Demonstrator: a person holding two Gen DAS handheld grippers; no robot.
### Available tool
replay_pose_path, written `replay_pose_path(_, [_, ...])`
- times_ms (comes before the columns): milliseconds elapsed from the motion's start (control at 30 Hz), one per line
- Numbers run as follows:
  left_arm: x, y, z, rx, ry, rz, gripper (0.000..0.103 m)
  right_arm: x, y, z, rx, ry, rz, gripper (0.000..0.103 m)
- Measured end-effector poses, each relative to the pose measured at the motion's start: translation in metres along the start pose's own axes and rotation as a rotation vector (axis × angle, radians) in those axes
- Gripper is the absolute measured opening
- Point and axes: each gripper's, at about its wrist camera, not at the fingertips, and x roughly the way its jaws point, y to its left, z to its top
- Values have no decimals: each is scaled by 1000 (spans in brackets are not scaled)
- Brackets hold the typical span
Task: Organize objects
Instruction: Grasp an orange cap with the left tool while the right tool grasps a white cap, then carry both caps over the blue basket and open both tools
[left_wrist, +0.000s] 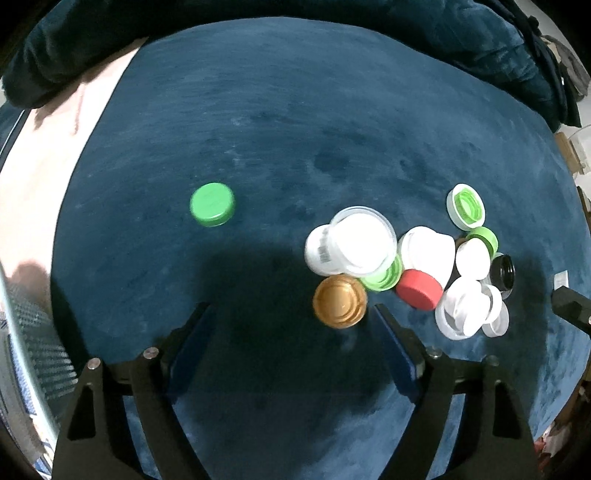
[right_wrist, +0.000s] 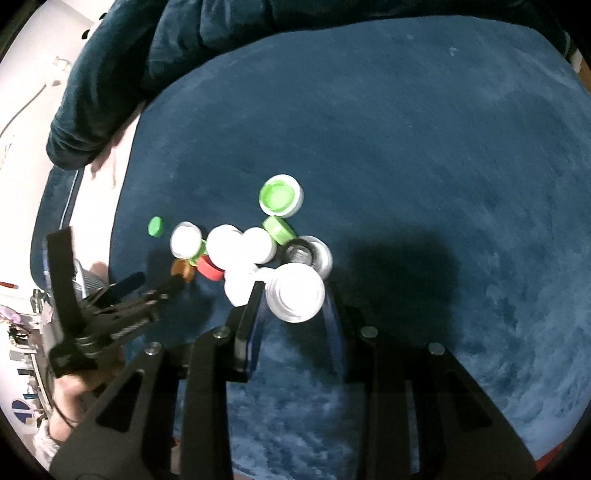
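Velvet blue cloth (left_wrist: 295, 110), round plastic caps (ribbed gold cap (left_wrist: 340, 301)), right gripper (right_wrist: 295, 295) clamping white lid (right_wrist: 295, 291), left gripper (left_wrist: 291, 314) spread

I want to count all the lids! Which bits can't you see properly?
- Green lid, left wrist view: mostly hidden under the white tub.
- Barcode label, left wrist view: too blurred to read.
- Gold lid, right wrist view: partly behind the left gripper.
- Pile, right wrist view: lids overlap.

green lid (left_wrist: 384, 277) mostly hidden under white tub (left_wrist: 354, 243), black cap (left_wrist: 502, 271) half covered, label unreadable
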Motion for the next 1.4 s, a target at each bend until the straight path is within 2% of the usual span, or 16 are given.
replay_pose_path(67, [4,-4,1,9,1,-4,82,-1,6,4,-6,1,-1,31])
replay_pose_path(133, [8,-8,1,24,9,-10,62,1,8,8,-5,6,1,31])
replay_pose_path(167, [9,-9,1,34,10,-10,41,1,9,9,-8,9,0,31])
replay_pose_path(233, [7,-11,0,44,5,-10,32,1,9,9,-13,13,-5,32])
replay_pose_path(267, [4,-10,0,44,4,-14,30,0,9,8,-18,15,-6,32])
replay_pose_path(500, [-28,2,-7,13,-20,-43,30,0,32,7,-52,7,5,31])
replay_pose_path(667, [-56,21,-17,-2,-56,-51,30,1,61,3,-93,4,28,31])
replay_pose_path(967, [-113,54,-32,-9,-163,12,30,3,129,-11,-190,8,85,31])
replay_pose_path(1167, [-141,99,-42,-73,-223,30,30,11,178,-22,-267,20,114,31])
replay_pose_path(1400, [-171,171,-65,-208,-289,26,30,26,241,-32,-355,41,154,31])
